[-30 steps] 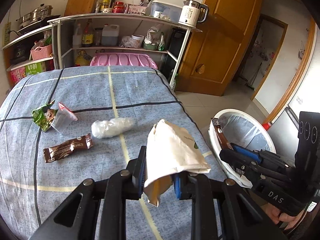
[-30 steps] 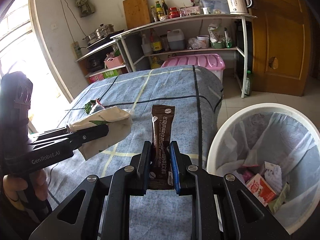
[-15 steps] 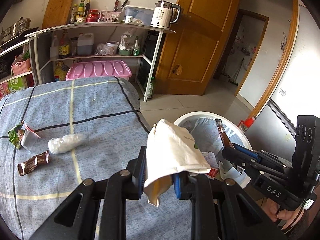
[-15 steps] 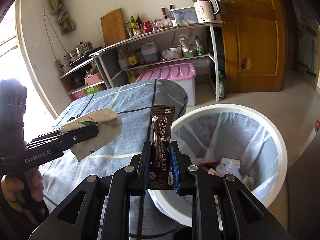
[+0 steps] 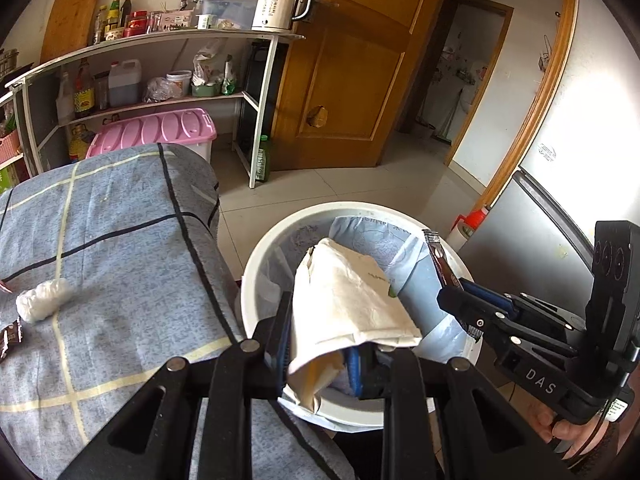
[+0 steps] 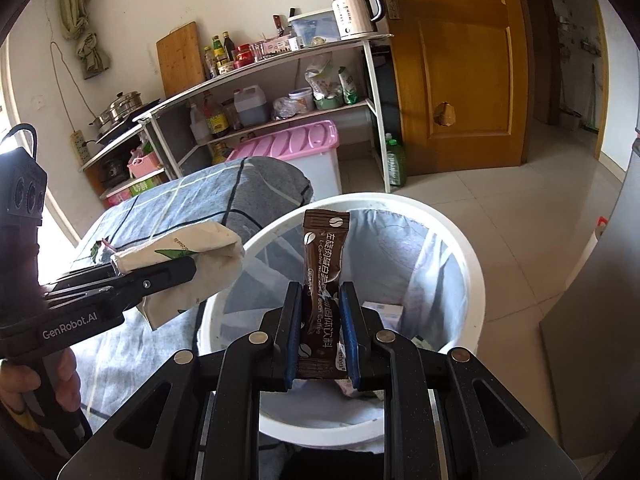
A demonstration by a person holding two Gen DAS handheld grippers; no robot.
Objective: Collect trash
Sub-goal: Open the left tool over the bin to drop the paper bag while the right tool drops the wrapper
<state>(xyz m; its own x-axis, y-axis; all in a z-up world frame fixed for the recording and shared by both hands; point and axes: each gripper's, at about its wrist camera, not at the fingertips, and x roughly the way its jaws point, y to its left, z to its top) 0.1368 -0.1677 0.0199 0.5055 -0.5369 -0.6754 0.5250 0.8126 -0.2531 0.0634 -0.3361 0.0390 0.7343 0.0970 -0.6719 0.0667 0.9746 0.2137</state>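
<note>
My left gripper clamps a paper bag; my right gripper pinches a coffee sachet; the bin sits below both.

- A white electric kettle stands on the top board of the white metal shelf rack, upper centre of the left view.
- A pink plastic box lid sits below the rack.
- A wooden door fills the upper right of the right view.
- A wooden cutting board leans against the wall, upper left.
</note>
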